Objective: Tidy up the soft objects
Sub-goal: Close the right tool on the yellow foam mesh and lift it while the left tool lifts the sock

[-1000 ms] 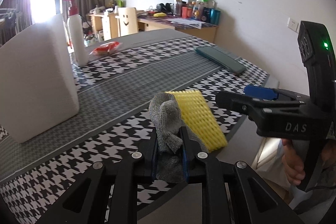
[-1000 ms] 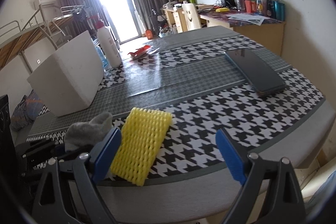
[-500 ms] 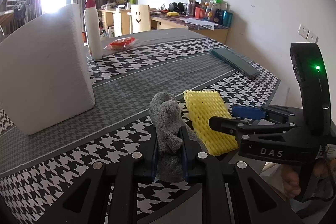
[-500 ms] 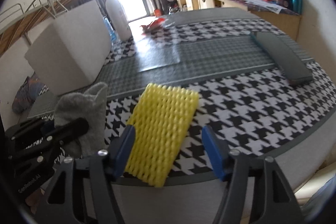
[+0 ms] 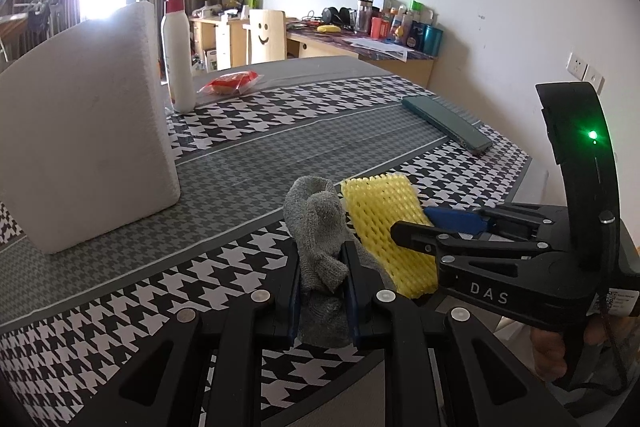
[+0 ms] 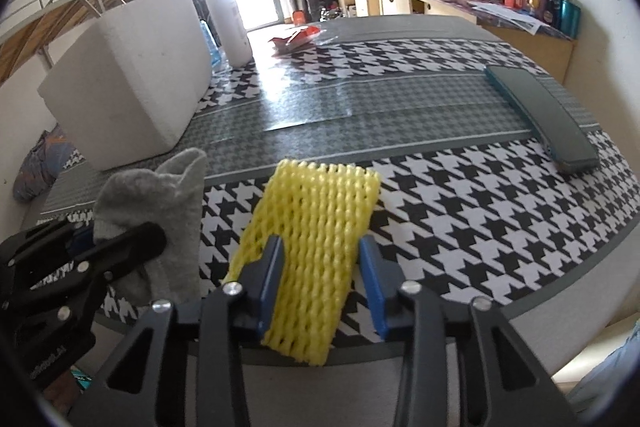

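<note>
While the left gripper (image 5: 322,279) has its fingers (image 5: 293,297) clenched on a grey sock (image 5: 320,227), the right gripper (image 6: 322,273) straddles the near end of a yellow foam net (image 6: 316,227) with its fingers parted, the left one touching the net, the right one just clear. Sock and net sit side by side at the near edge of the houndstooth counter (image 6: 460,211), the net at 3 o'clock of the sock. "DAS" is printed on the right gripper's body (image 5: 489,293). At 10 o'clock stands a white foam block (image 5: 84,151), beyond it a pump bottle (image 5: 177,51); at 1 o'clock lies a dark green case (image 5: 446,125).
</note>
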